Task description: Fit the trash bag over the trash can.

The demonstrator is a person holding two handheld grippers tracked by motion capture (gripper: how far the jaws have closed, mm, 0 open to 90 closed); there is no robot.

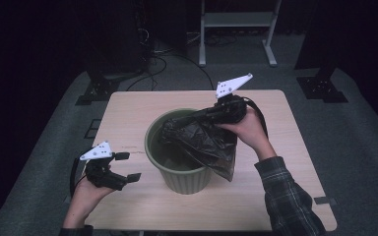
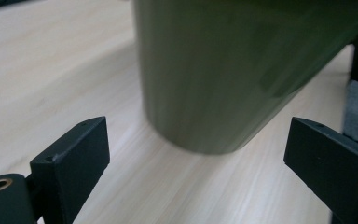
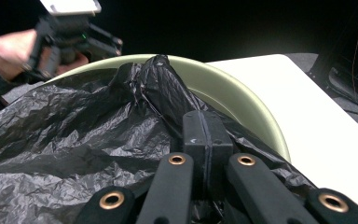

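Observation:
A pale green bin [image 1: 187, 179] stands in the middle of the wooden table [image 1: 138, 110]. A crumpled black plastic bag [image 1: 211, 147] hangs over the bin's right rim and partly inside it. My right gripper [image 1: 177, 123] reaches over the bin's mouth from the right and is shut on a fold of the bag [image 3: 74, 130]; its jaws [image 3: 207, 140] are pressed together, with the bin rim [image 3: 247, 100] beyond. My left gripper [image 1: 128, 166] rests low by the bin's left side, open and empty. Its gap [image 2: 196, 158] faces the bin wall [image 2: 223, 70].
The table's left and right edges lie a hand's width from each forearm. Behind the table on the grey floor are a white metal stand [image 1: 236, 29], cables [image 1: 162, 64] and dark stand feet [image 1: 322, 88]. The other hand and its gripper [image 3: 74, 37] appear past the bin.

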